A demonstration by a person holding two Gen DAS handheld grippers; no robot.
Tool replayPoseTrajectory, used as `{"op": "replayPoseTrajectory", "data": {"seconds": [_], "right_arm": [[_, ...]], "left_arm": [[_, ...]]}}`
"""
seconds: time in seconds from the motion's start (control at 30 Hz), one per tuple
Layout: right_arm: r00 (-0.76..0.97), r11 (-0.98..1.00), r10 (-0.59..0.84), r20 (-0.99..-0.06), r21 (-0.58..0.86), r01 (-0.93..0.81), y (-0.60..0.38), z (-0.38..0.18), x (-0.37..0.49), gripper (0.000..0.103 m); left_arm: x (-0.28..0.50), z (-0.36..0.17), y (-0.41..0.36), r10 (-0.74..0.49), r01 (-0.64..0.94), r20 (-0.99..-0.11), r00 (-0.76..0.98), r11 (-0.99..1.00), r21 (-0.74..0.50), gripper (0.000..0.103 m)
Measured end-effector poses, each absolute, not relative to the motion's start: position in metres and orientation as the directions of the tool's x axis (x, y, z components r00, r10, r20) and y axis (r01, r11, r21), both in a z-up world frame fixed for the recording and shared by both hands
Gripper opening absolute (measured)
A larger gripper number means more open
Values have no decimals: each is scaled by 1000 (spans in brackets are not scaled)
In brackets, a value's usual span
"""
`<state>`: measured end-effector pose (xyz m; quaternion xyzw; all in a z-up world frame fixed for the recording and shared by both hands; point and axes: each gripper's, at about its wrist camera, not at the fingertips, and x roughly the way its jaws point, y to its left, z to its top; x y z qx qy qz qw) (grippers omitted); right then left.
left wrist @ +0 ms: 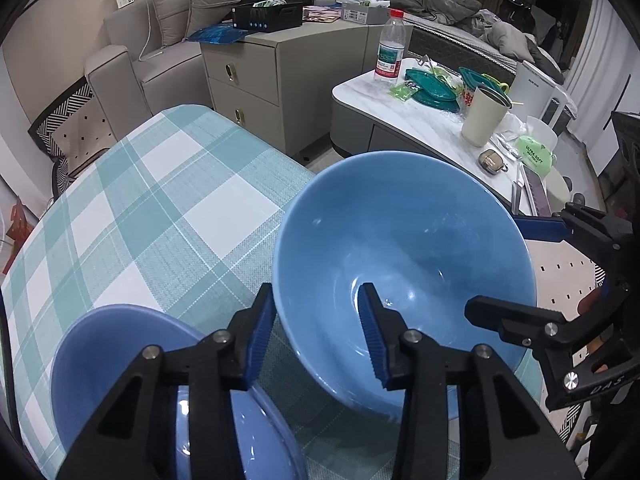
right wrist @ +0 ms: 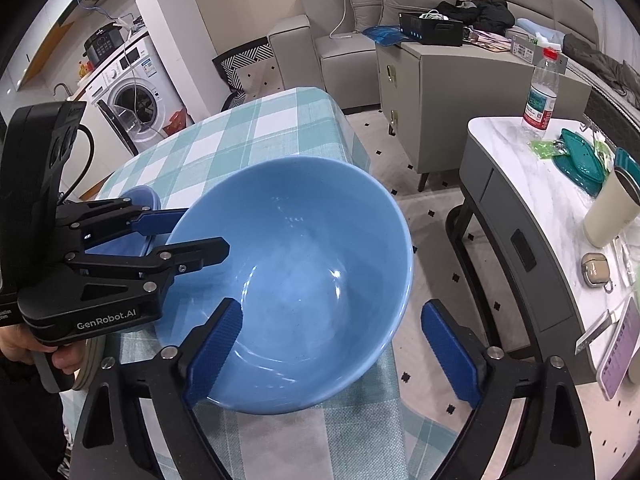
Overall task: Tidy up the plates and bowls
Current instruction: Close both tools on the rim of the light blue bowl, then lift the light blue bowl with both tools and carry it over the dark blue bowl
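- Large blue bowl [right wrist: 304, 280] sits tilted at the near corner of the checked-cloth counter [left wrist: 152, 200].
- Left tongs [left wrist: 316, 332] straddle its rim, one pad inside, one outside; grip looks loose.
- Right tongs [right wrist: 332, 352] spread wide over the bowl's near rim, released.
- Smaller blue bowl [left wrist: 120, 360] just beside, under the left tongs.
- "GenRobot.AI" on the left tool.
- Marble side table [right wrist: 520, 152]: water bottle [right wrist: 540, 96], cream tumbler [right wrist: 612, 208].
- Sofa, washing machine behind.

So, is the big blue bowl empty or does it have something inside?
Empty. The big blue bowl shows only bare glazed inside with light reflections in both views; each tool straddles its rim.
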<state>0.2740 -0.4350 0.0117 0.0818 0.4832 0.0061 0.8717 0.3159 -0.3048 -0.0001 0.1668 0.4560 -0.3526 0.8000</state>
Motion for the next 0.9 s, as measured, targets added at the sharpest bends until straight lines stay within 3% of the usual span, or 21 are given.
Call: {"op": "replayPoseTrajectory", "data": {"seconds": [0.53,0.7,0.9], "right_arm": [[511,990,78,-856,128,63,-429,5,266,61],[502,989,59,-863,120,90,-433,2,266,46],[497,989,52,-866,115,98,-437,2,267,39]], "left_arm": [[316,-1,-304,-404,709,-844,352,704,-42,32],[317,-1,-303,-411,709,-841,350,704,-49,30],[317,0,-302,-408,704,-842,352,708,-49,27]]}}
